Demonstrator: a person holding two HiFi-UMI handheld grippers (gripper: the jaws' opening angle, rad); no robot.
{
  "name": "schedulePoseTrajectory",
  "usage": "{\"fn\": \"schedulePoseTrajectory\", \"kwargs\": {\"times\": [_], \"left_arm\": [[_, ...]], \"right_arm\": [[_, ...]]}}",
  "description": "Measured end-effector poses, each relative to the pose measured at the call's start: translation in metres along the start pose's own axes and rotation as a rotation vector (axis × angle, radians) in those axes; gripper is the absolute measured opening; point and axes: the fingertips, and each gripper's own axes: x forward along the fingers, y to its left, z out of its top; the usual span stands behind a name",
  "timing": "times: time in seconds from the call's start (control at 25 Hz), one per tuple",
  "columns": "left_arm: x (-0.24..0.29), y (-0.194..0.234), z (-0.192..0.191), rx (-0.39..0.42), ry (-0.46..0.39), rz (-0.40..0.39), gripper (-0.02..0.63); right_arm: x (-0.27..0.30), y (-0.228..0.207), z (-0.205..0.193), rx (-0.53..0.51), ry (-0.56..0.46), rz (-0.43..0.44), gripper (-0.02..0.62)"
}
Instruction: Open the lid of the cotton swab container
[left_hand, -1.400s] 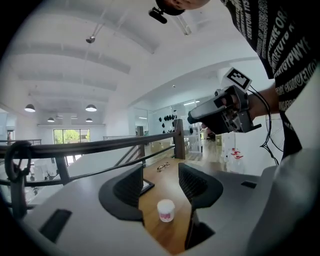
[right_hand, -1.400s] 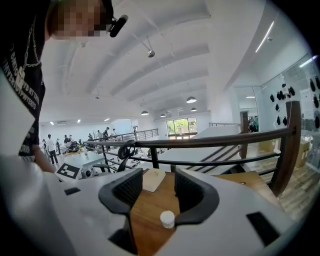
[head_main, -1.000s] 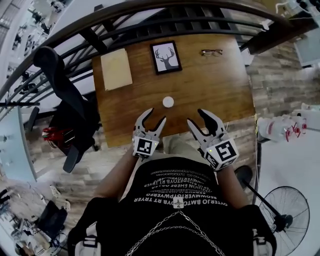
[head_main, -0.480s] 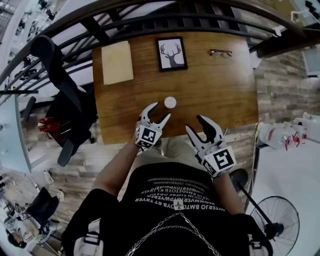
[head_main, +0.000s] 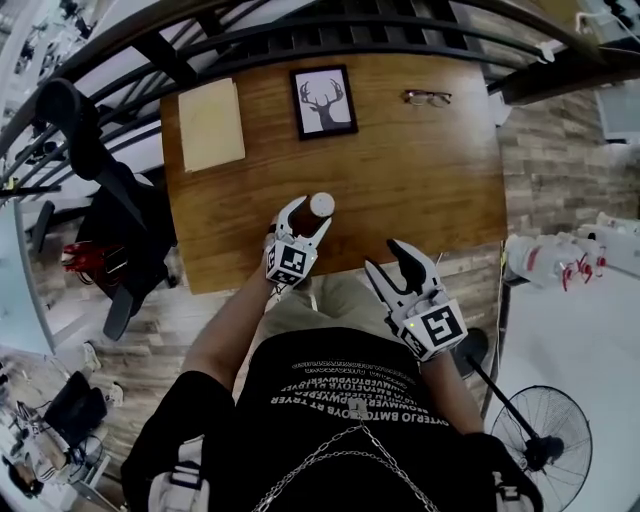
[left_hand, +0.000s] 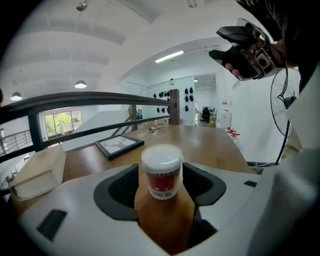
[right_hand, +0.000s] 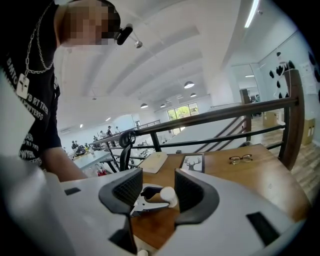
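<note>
Wood-plank flooring and a curved dark metal railing (left_hand: 100, 96) surround a brown wooden table (head_main: 420, 170) on what looks like an upper level of a bright office. On the far half of the table lie a black-framed picture of a deer's head (head_main: 323, 101), a pair of dark-rimmed glasses (head_main: 427, 97) to its right, and a flat beige box (head_main: 211, 124) to its left. A person in a black printed T-shirt stands at the near edge with a white-and-black two-jaw tool in each hand. The small round cotton swab container (head_main: 320, 205), clear with a red label and a white lid still on, stands upright on the table near that edge. The left gripper (head_main: 308, 212) reaches over the table with the container between its jaws. They are spreading wide at this moment, and the pads flank the container without clamping it. The right gripper (head_main: 390, 258) is well apart to the right, off the table's near edge in front of the person's body, jaws parted and holding nothing.
</note>
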Motion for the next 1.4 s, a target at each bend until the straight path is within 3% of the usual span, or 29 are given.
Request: {"fn": "schedulePoseTrajectory", "kwargs": {"times": [0.44,0.88,1.12,1.4], "left_arm": [[0.025,-0.005,-0.008,-0.021,0.069,-0.058,0.279],[0.029,0.001,-0.011,-0.034,0.105,-0.03,0.268],[-0.004,0.004,0.011,-0.076,0.085,-0.044,0.267],[-0.061,-0.006,0.053,-0.007,0.078,-0.141,0.267]], "right_arm": [[0.002,-0.014,-0.006,0.039,0.019,0.022,0.207],[0.009,0.004,0.002,0.04,0.002,0.062,0.206],[-0.001,0.021,0.015,0.0,-0.026,0.046,0.202],[-0.011,0.043,0.03,-0.003,-0.059,0.032,0.198]]}}
